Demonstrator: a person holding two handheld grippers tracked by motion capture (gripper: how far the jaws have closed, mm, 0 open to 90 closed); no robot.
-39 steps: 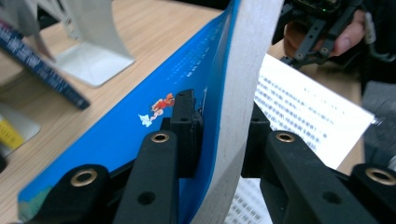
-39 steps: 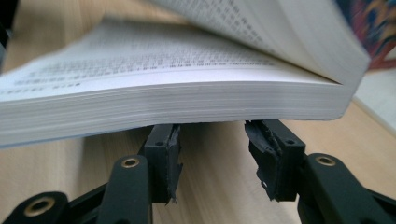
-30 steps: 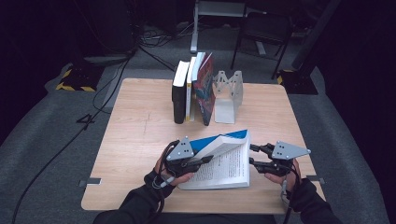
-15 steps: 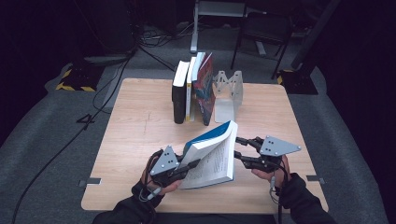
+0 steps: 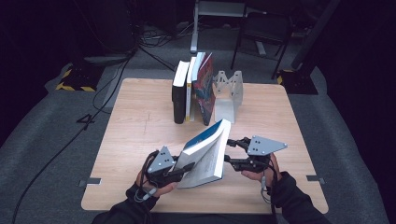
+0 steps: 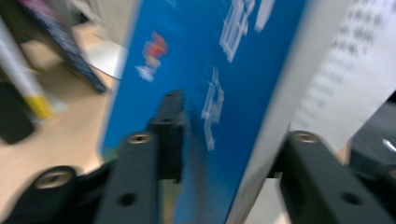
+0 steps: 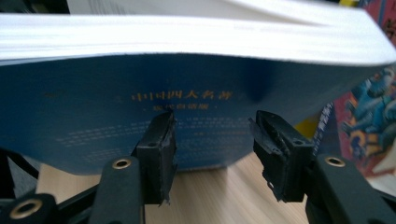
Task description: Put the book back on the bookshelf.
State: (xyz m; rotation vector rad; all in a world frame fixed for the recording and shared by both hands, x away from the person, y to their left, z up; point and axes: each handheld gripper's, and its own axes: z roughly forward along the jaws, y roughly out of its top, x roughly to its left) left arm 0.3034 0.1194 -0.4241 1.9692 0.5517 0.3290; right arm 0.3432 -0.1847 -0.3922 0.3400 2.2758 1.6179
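Observation:
A thick book (image 5: 205, 149) with a blue cover stands tilted on its lower edge near the table's front, leaning to the left, closed or nearly so. My left gripper (image 5: 180, 172) sits low at its left side. In the left gripper view the book (image 6: 210, 70) runs between the two jaws of the left gripper (image 6: 233, 121). These jaws have just been opening, and a thin shadow shows beside the left pad. My right gripper (image 5: 229, 150) is at the book's right side. It stands open (image 7: 212, 126), its pads up against the blue back cover (image 7: 140, 102) with nothing between them.
Several books (image 5: 191, 93) stand upright at the back of the wooden table (image 5: 140, 121), with a grey metal bookend (image 5: 229, 93) to their right. A red-covered book (image 7: 369, 112) is seen past the blue one. Cables and stands lie on the floor beyond.
The book lay open on the table with its left cover lifted; now it is swung up and tilted on edge. The right gripper has come in and up against it. The left gripper's jaws have spread.

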